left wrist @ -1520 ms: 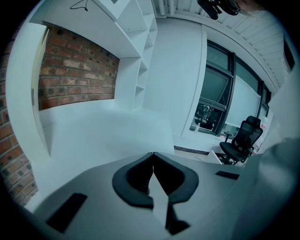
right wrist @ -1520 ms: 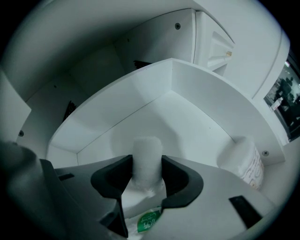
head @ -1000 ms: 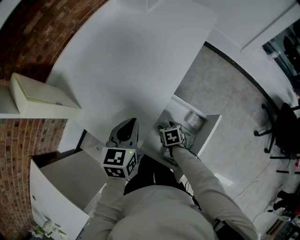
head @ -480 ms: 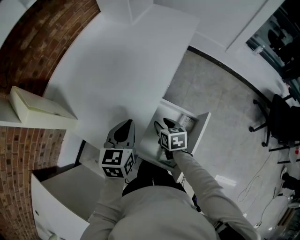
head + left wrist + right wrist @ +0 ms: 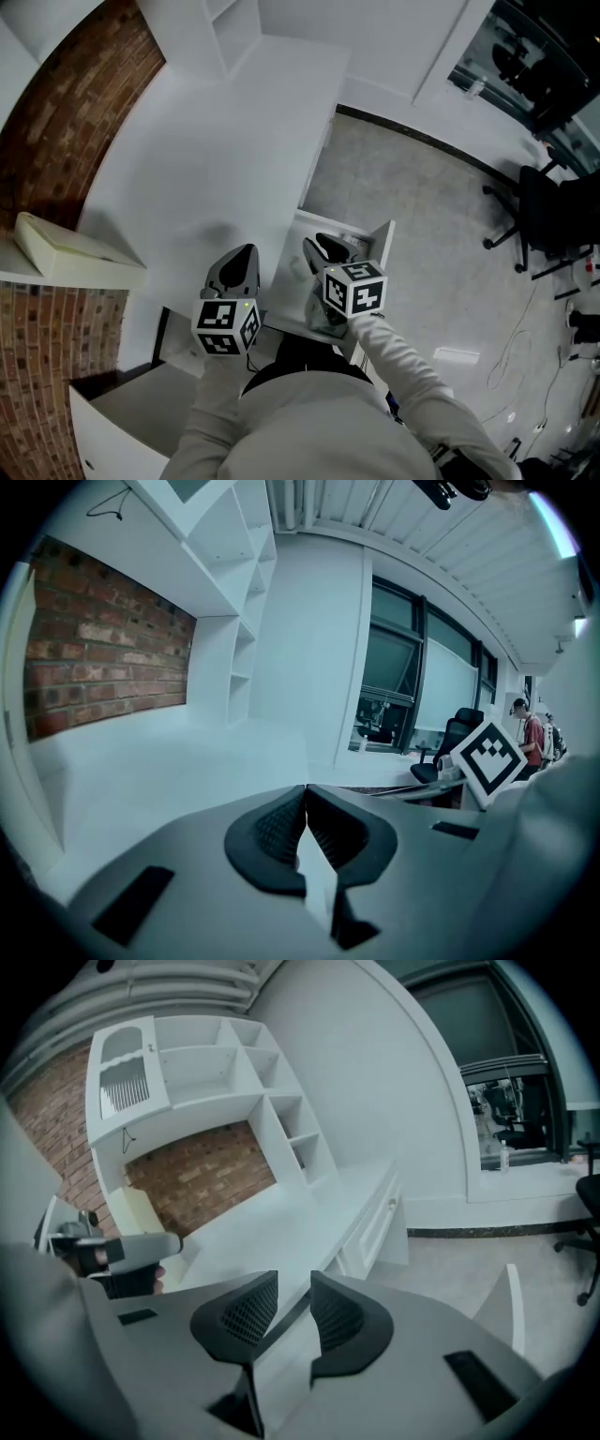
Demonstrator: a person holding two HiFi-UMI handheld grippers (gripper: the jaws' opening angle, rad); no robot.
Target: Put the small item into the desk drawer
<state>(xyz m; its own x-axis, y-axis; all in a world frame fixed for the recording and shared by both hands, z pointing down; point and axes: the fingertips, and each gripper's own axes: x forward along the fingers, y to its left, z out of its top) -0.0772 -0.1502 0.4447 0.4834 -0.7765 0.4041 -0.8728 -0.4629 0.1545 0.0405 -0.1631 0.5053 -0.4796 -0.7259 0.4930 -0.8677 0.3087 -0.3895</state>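
From the head view your right tool (image 5: 321, 248) hangs over the open drawer (image 5: 383, 246) at the desk's (image 5: 216, 159) edge, and the small item cannot be made out there; the left gripper view shows your left tool (image 5: 244, 253) shut and empty; the right gripper view shows jaws that have just been closing, still partly apart, nothing between.

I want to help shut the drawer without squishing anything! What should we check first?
1. Empty right claw: ok, its jaws have just been closing with nothing between them.
2. The right claw above the drawer, not in it: ok, it looks over the desk.
3. Empty left claw: ok, jaws together on nothing.
4. The item inside the drawer: cannot tell, the right claw covers that spot.
5. The drawer shut: not ok, it stands open.
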